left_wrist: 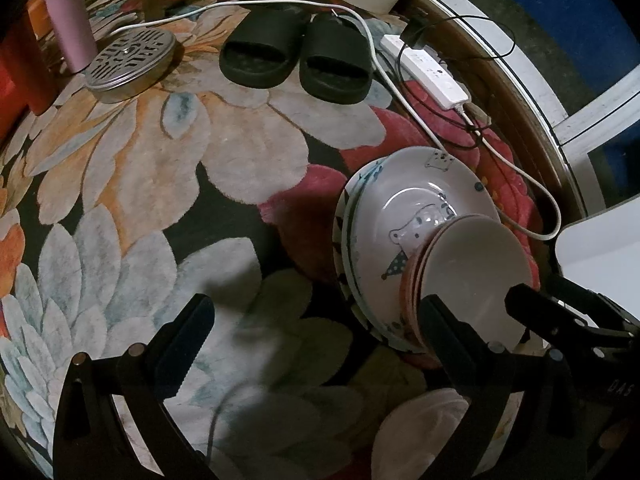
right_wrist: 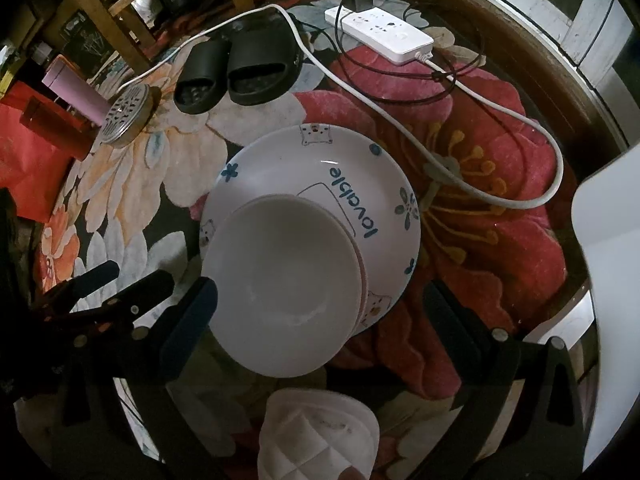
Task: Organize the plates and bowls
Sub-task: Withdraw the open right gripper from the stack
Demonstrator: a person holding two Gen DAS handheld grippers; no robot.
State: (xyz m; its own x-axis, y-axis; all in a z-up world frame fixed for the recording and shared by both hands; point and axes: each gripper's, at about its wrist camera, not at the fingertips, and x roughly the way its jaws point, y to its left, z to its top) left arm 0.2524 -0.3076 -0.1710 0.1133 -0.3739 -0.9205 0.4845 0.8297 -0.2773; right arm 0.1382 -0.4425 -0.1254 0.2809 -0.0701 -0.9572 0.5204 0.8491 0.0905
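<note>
Left to right, L wrist view: pink tumbler (left_wrist: 70,20) upright at far left, perforated metal lid (left_wrist: 130,65) just beside it, black slippers (left_wrist: 296,54) as a pair at top centre, white power strip (left_wrist: 428,68) w/ cables to their right. All sit on a floral rug (left_wrist: 160,168).

Left gripper (left_wrist: 312,328): fingers wide apart, nothing between them. Its left finger hangs over bare rug. Its right finger (left_wrist: 452,332) overlaps the near rim of the plate stack in frame; contact cannot be confirmed.

Task items: printed plates (left_wrist: 400,200) stacked on the rug, right of centre. White bowl (left_wrist: 472,272) sits on top of the stack, nested over pink-rimmed bowls.

R wrist view: top plate (right_wrist: 320,160) shows "lovable" lettering and bear prints; bowl (right_wrist: 280,288) rests on its near side.

Right gripper (right_wrist: 320,300): fingers wide apart, straddling the bowl. Left finger (right_wrist: 192,316) is at the bowl's left rim, appears touching. Right finger is well clear of the bowl, over the rug. No clamp on anything.

Quilted white item (right_wrist: 316,432) lies at bottom centre, below the bowl.
</note>
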